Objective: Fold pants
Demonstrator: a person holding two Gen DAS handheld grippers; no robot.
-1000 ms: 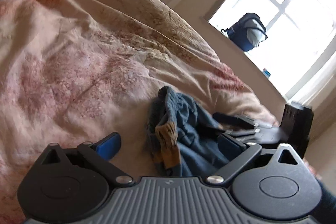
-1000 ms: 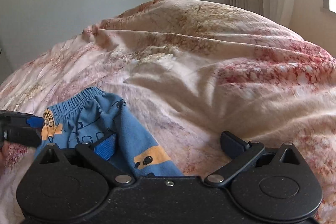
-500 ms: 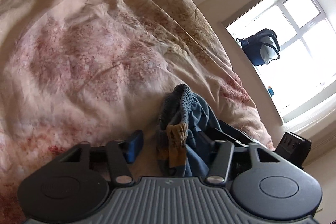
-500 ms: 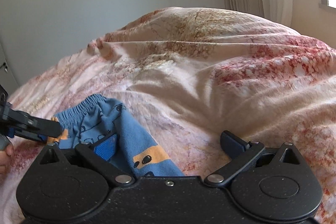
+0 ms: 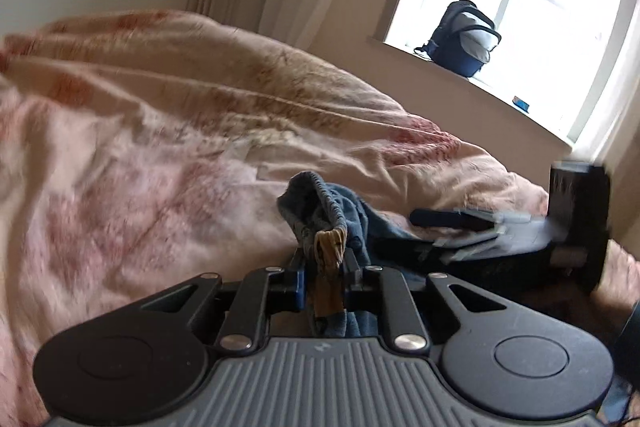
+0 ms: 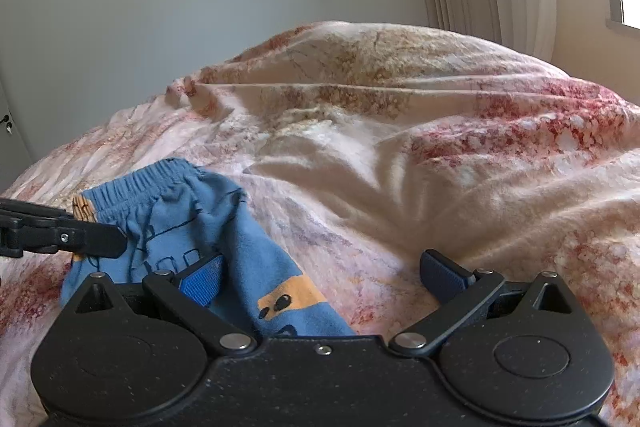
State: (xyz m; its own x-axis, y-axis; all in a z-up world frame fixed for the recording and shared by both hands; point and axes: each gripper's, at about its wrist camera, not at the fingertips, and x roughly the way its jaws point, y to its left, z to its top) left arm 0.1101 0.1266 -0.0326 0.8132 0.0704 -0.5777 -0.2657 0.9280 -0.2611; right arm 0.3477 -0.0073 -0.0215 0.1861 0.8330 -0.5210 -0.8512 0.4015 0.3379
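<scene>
The left gripper (image 5: 323, 281) has just been closing and now clamps the waistband of the pants (image 6: 224, 227). The right gripper (image 6: 322, 277) stands apart over the pants' leg. The pants lie on the duvet (image 6: 400, 163). Being soft, light cloth, they'll likely sag; hems and waistband look like the best holds.

Our left tool (image 5: 322, 281) has just closed its jaws onto the pants' (image 5: 320, 223) waistband corner, lifting it off the bed.
</scene>
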